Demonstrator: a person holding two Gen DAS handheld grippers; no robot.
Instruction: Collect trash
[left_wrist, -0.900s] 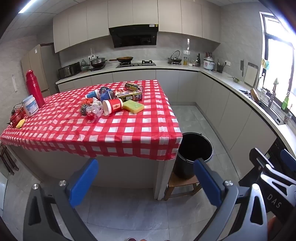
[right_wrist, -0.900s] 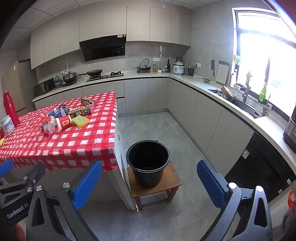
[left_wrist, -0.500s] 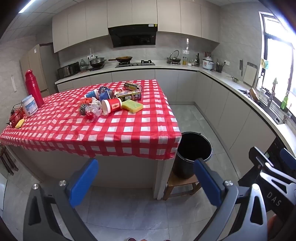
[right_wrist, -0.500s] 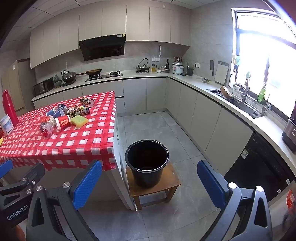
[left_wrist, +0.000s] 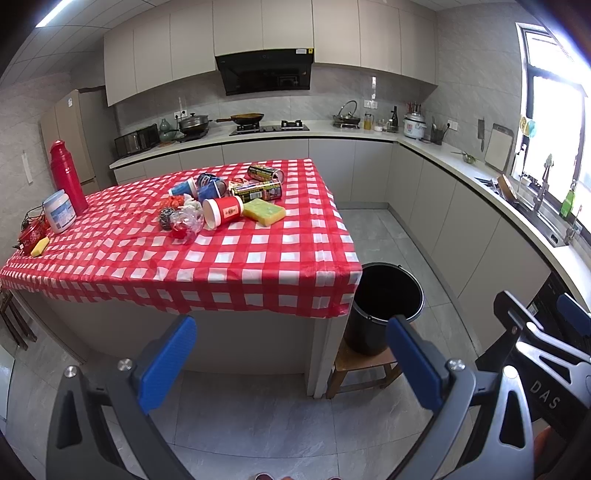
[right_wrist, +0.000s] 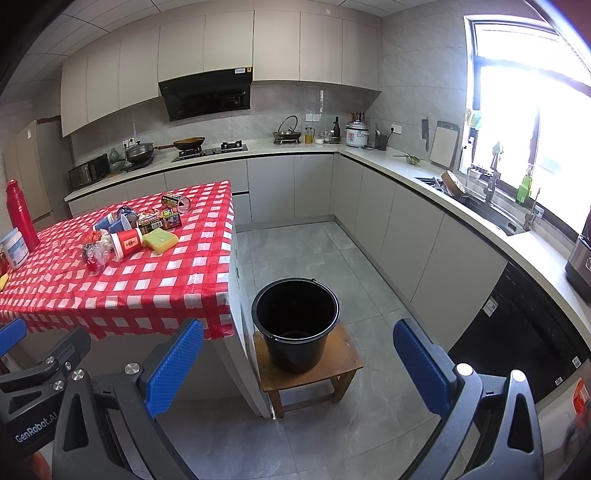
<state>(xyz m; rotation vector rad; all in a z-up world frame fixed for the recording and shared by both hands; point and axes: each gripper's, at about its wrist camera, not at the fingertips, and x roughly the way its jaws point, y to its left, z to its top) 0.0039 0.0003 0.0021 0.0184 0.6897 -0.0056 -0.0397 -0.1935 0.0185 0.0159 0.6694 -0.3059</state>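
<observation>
A pile of trash lies on the red checked table (left_wrist: 236, 258): a red paper cup (left_wrist: 223, 211), a yellow sponge (left_wrist: 264, 211), blue cups (left_wrist: 199, 189), cans (left_wrist: 258, 191) and crumpled plastic (left_wrist: 184, 221). The pile also shows in the right wrist view (right_wrist: 136, 229). A black bucket (right_wrist: 295, 321) stands on a low wooden stool (right_wrist: 306, 365) beside the table's right end. My left gripper (left_wrist: 291, 332) is open and empty, well short of the table. My right gripper (right_wrist: 299, 336) is open and empty, in front of the bucket.
A red thermos (left_wrist: 66, 177), a white tub (left_wrist: 59, 216) and small red and yellow items (left_wrist: 35, 236) stand at the table's left end. Kitchen counters (right_wrist: 424, 173) run along the back and right walls. A tiled floor (right_wrist: 332, 266) lies between table and counters.
Both views have shifted slightly; the table and bucket sit a little nearer and lower in frame. Both grippers stay open and empty.
</observation>
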